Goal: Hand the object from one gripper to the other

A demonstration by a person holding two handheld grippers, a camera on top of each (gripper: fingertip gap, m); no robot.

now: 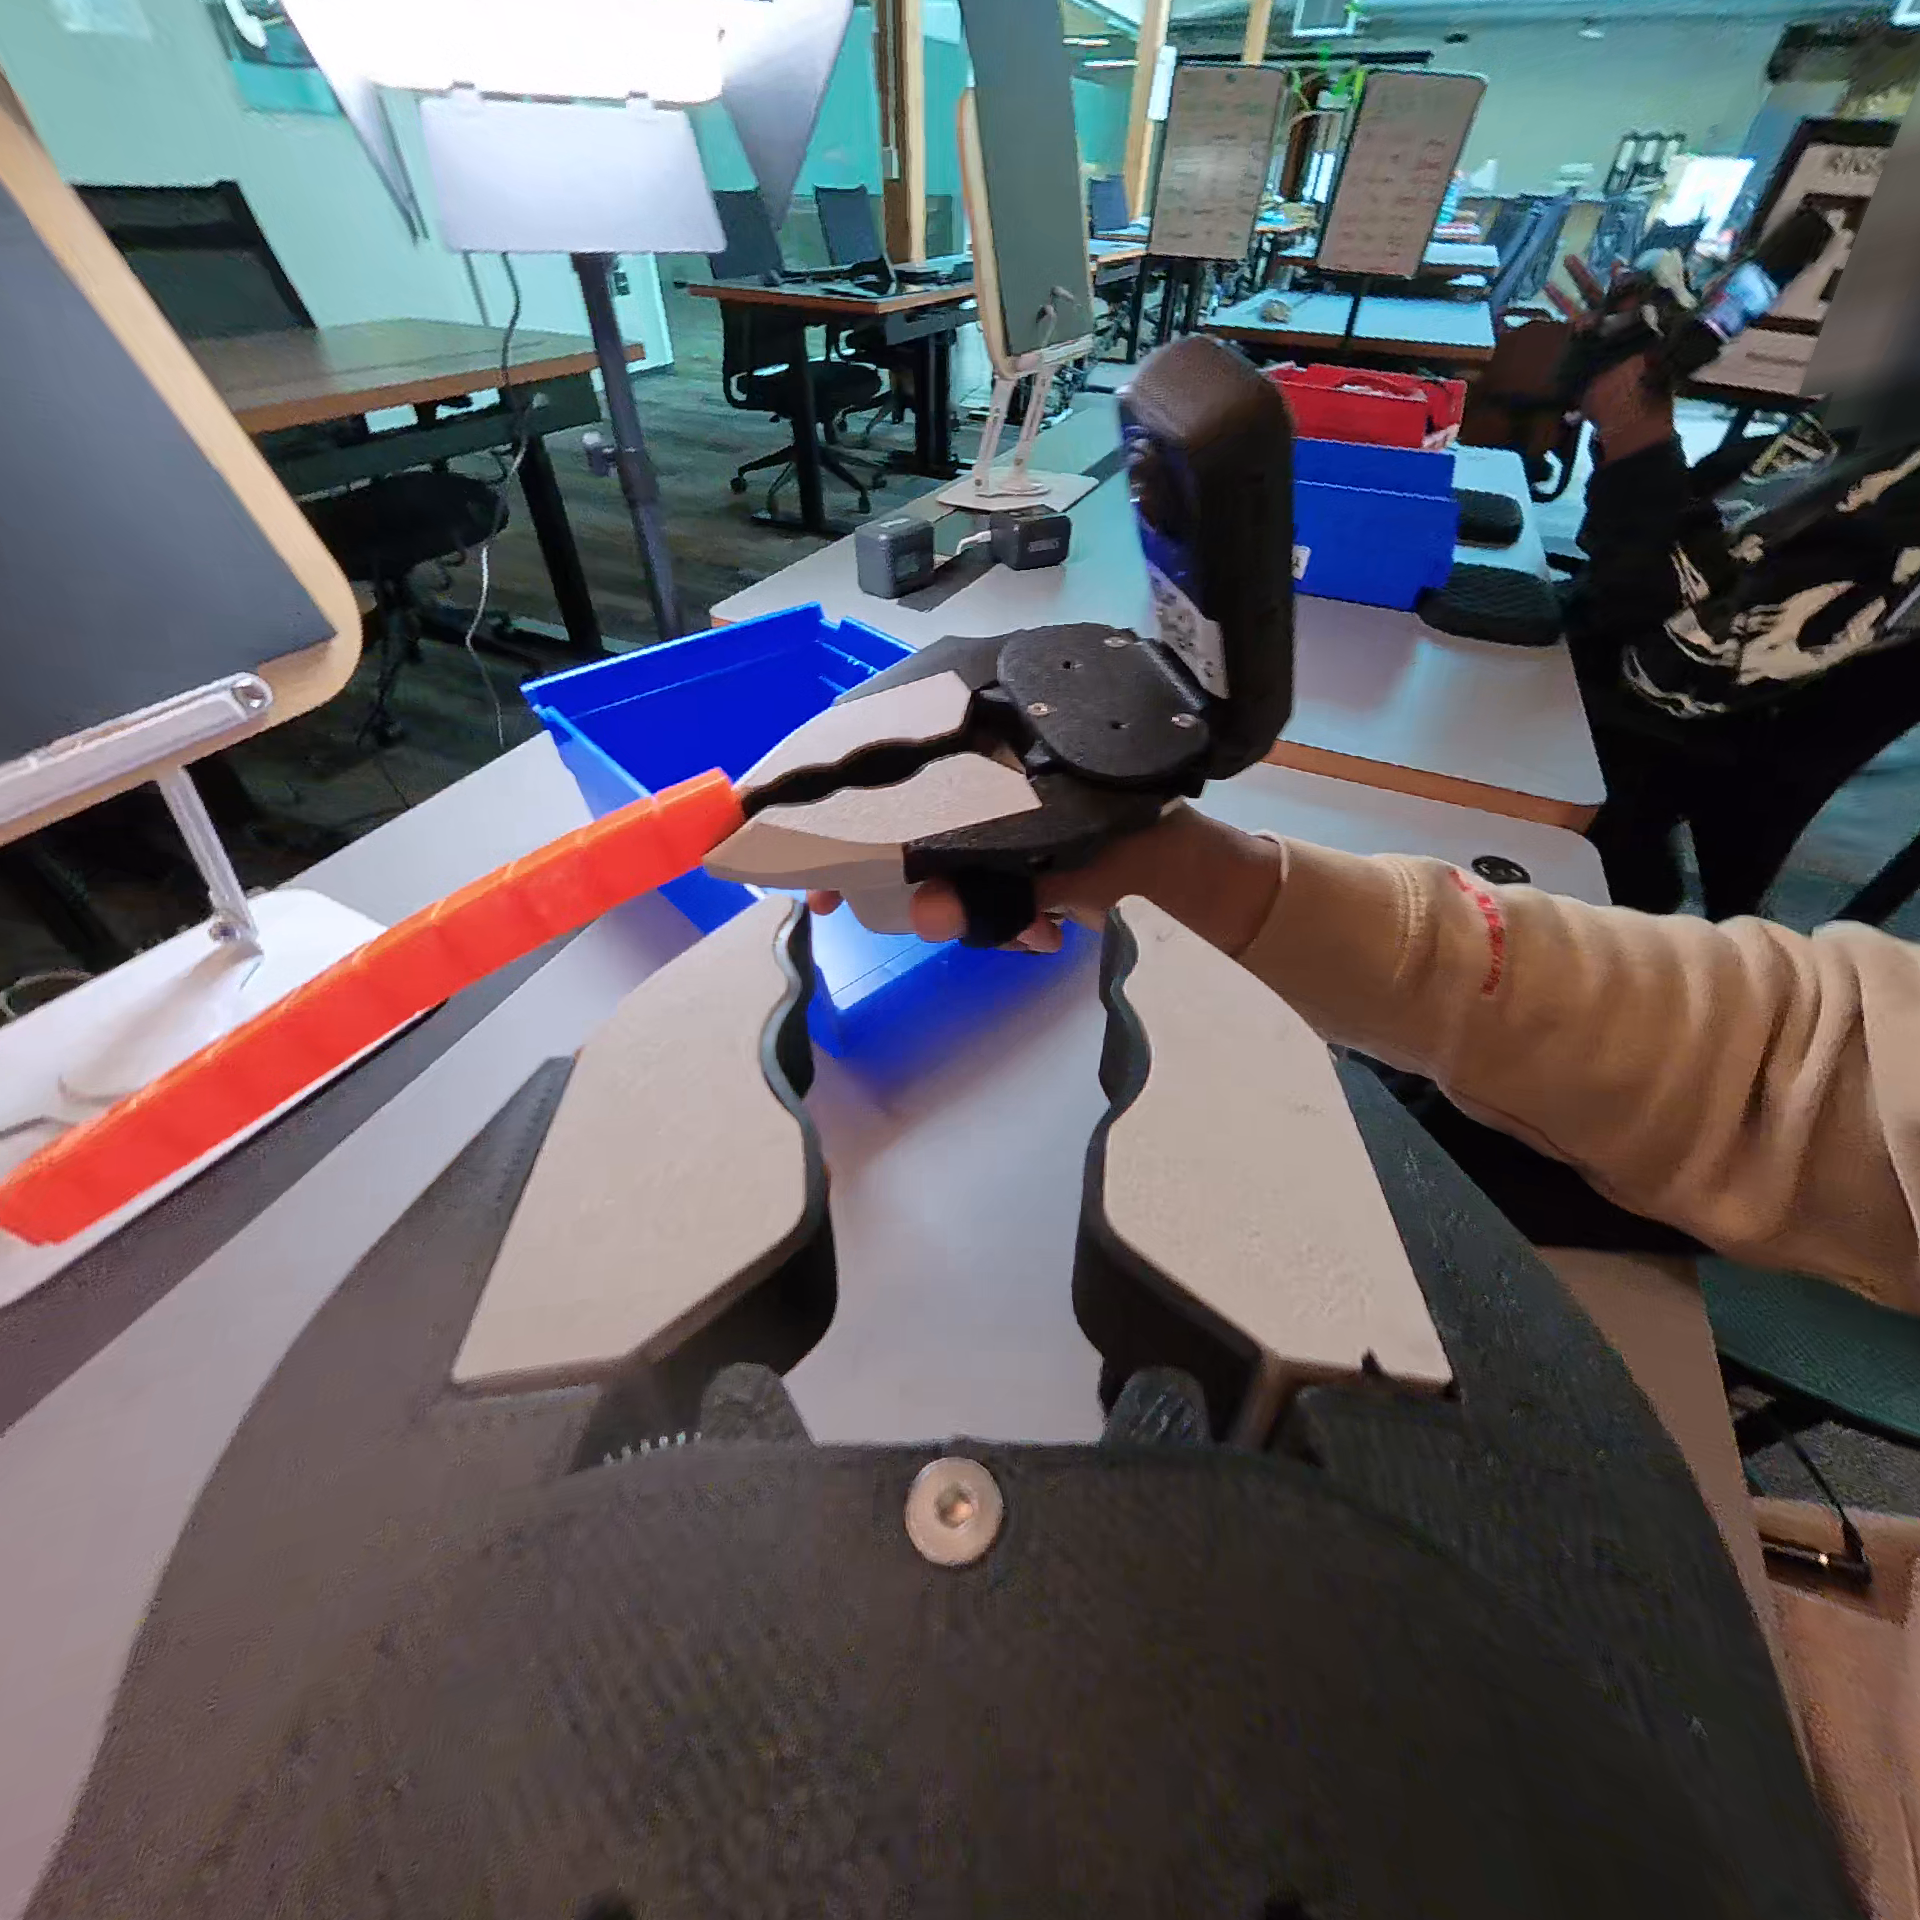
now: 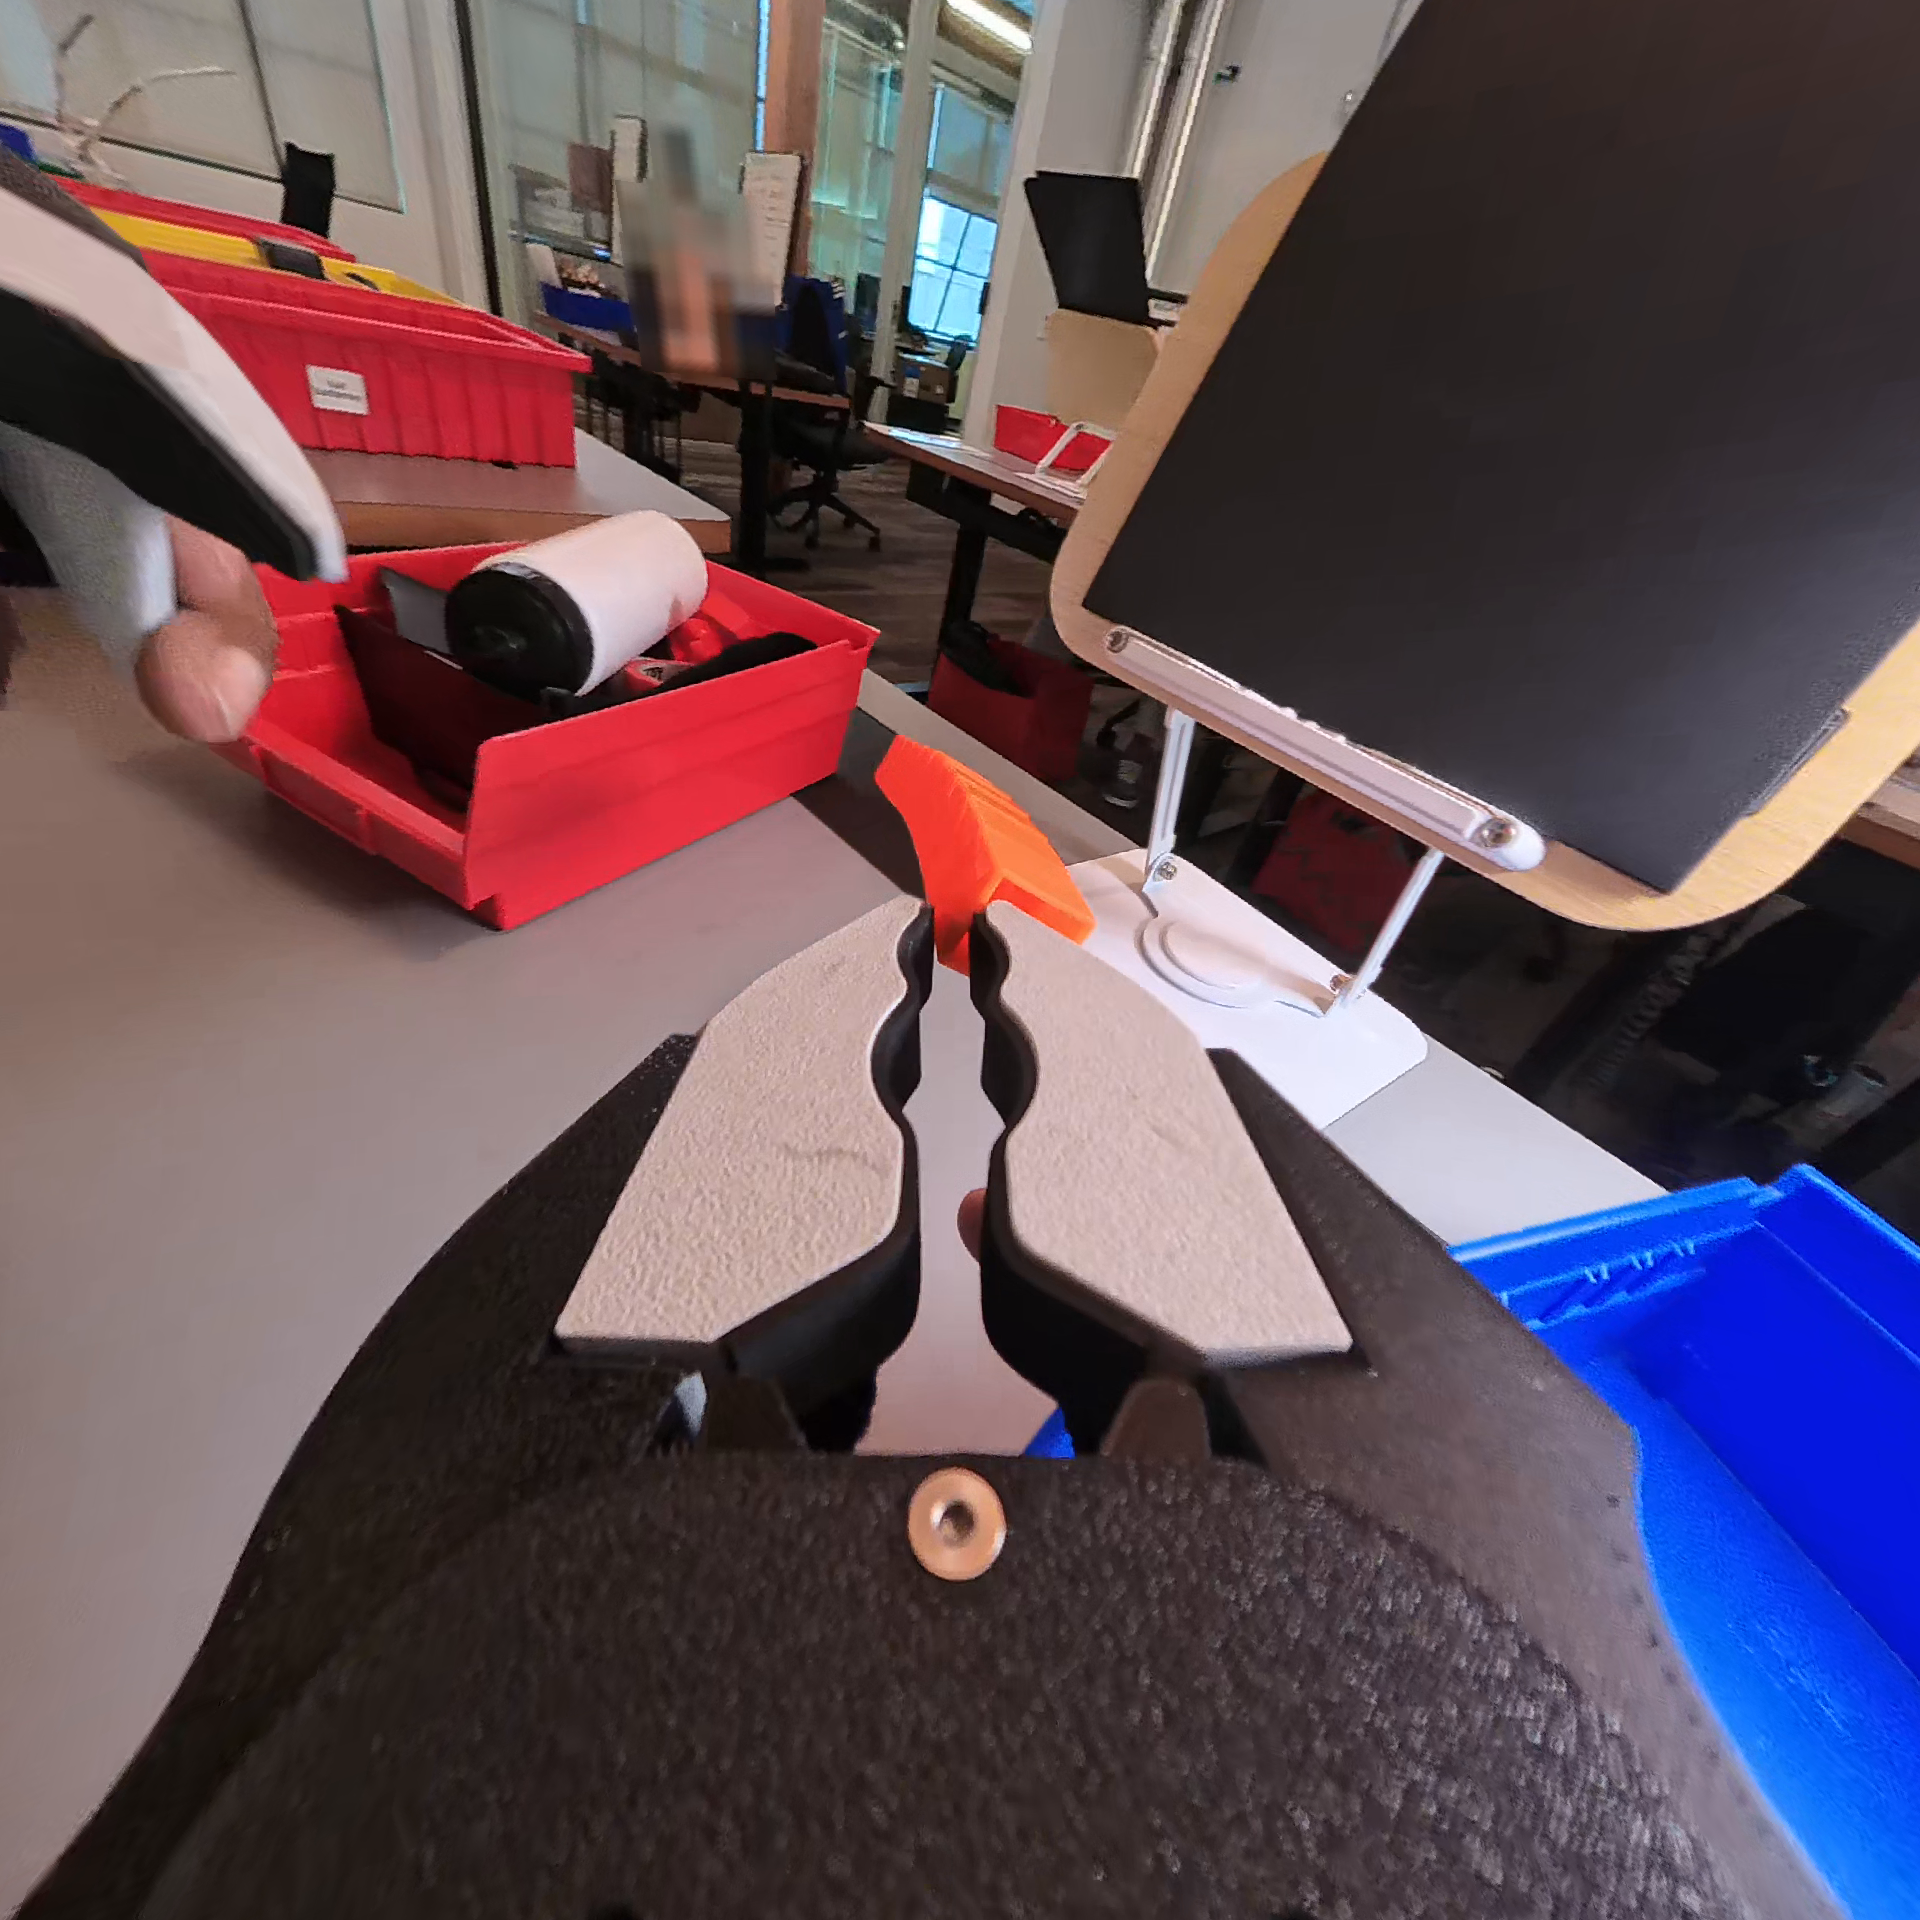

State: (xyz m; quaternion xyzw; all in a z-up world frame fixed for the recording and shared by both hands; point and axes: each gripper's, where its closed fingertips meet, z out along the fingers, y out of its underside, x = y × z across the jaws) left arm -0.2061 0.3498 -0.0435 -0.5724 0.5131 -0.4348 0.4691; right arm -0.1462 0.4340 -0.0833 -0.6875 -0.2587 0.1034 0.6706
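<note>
Bright, even indoor light; a glaring lamp panel (image 1: 520,42) overexposes ahead of the left gripper (image 1: 951,935) (wide-angle bending at edges, backgrounds soft).

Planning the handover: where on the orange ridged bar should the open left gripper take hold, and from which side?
Probably mid-length on the orange bar, well clear of the right gripper, which clamps its far end. The bar hangs free, slanting over the table. Bring the left gripper, jaws apart, in from the bar's right, across its narrow ridged width.
</note>
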